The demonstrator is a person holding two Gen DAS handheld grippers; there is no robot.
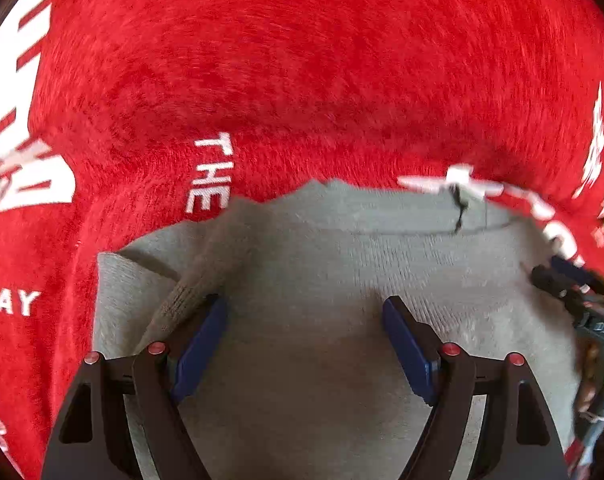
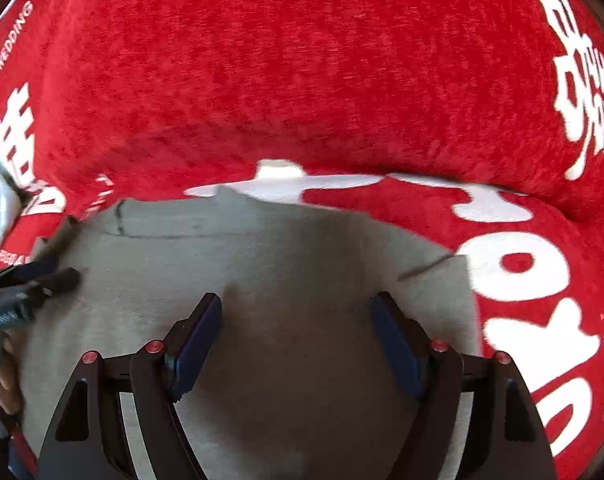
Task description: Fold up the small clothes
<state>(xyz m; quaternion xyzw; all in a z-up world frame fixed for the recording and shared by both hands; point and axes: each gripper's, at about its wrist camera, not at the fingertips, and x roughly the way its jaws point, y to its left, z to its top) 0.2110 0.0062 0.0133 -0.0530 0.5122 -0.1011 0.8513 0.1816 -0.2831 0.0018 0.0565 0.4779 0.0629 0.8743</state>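
A small grey knitted garment (image 1: 322, 264) lies flat on a red cloth with white lettering (image 1: 262, 60). It fills the lower middle of both wrist views (image 2: 242, 264). My left gripper (image 1: 304, 312) is open just above the garment's left part, with a folded sleeve edge (image 1: 182, 300) next to its left finger. My right gripper (image 2: 296, 312) is open above the garment's right part and holds nothing. Each gripper shows at the edge of the other's view, the right one (image 1: 574, 292) and the left one (image 2: 30, 284).
The red cloth (image 2: 302, 60) covers the whole surface around the garment, with large white characters at its left and right sides. A white tag or label (image 1: 458, 178) lies at the garment's far edge. A hand (image 2: 6, 384) shows at the lower left.
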